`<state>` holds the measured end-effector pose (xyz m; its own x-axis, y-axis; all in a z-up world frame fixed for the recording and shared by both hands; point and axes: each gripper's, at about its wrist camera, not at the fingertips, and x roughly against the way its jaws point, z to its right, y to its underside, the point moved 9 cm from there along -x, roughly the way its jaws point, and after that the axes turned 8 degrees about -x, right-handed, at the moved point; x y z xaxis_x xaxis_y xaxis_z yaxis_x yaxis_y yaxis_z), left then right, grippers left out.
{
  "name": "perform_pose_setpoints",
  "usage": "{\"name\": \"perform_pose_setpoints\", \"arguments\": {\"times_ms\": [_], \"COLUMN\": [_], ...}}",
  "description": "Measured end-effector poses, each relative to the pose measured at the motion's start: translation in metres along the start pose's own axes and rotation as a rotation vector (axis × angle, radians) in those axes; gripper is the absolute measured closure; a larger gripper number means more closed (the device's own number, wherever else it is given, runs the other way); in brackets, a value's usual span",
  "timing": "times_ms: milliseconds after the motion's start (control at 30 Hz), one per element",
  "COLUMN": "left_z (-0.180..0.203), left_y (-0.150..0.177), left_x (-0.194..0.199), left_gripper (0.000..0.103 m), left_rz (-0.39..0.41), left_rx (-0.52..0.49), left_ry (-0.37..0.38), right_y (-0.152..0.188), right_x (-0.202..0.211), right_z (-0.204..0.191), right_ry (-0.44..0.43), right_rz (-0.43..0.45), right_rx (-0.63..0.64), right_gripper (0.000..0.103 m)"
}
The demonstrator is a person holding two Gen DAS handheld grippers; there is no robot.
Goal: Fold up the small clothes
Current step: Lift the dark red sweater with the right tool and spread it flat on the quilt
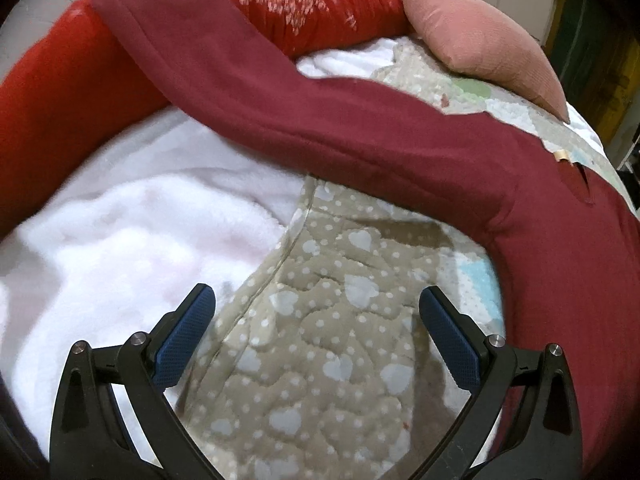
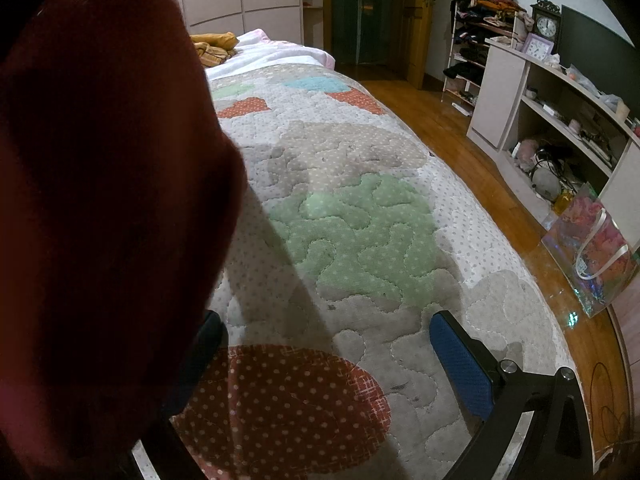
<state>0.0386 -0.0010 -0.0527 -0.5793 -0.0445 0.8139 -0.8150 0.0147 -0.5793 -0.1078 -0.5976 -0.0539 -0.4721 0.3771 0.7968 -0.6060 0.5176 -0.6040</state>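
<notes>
A dark red sweater (image 1: 360, 136) lies on the bed, one long sleeve stretched from the upper left toward its body at the right. My left gripper (image 1: 316, 312) is open and empty, hovering above the quilt just in front of the sleeve. In the right wrist view the same dark red cloth (image 2: 108, 200) fills the left half, very close to the camera and draped over the left finger. My right gripper (image 2: 324, 332) is open with nothing between its pads; only the right blue pad (image 2: 460, 364) shows fully.
A quilted bedspread (image 2: 360, 220) with coloured patches covers the bed. A white fleece blanket (image 1: 132, 220), a red bolster (image 1: 60, 92) and a pink cushion (image 1: 480, 36) lie behind the sweater. Wooden floor, shelves (image 2: 560, 120) and a gift bag (image 2: 592, 256) are to the right.
</notes>
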Motion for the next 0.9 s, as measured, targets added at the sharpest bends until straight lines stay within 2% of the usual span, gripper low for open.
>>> {"name": "perform_pose_setpoints", "arguments": {"times_ms": [300,667,700,800,900], "left_z": [0.019,0.058,0.060,0.066,0.075], "left_y": [-0.001,0.006,0.007,0.010,0.012], "left_x": [0.054,0.106,0.109,0.117,0.124], "left_gripper": [0.001,0.001,0.001,0.001,0.001], "left_rz": [0.087,0.166,0.168,0.180,0.191], "left_rx": [-0.077,-0.157,-0.158,-0.165,-0.183], "left_ry": [-0.025,0.004,0.009,0.037,0.055], "right_y": [0.000,-0.004,0.007,0.021,0.043], "right_x": [0.001,0.000,0.002,0.022,0.060], "right_z": [-0.003,-0.007,-0.001,0.001,0.014], "right_ry": [0.002,0.021,0.022,0.013,0.050], "right_rz": [0.000,-0.008,-0.010,-0.083,-0.066], "right_rx": [0.002,0.018,0.019,0.038,0.053], "right_gripper": [0.000,0.000,0.000,0.000,0.000]}}
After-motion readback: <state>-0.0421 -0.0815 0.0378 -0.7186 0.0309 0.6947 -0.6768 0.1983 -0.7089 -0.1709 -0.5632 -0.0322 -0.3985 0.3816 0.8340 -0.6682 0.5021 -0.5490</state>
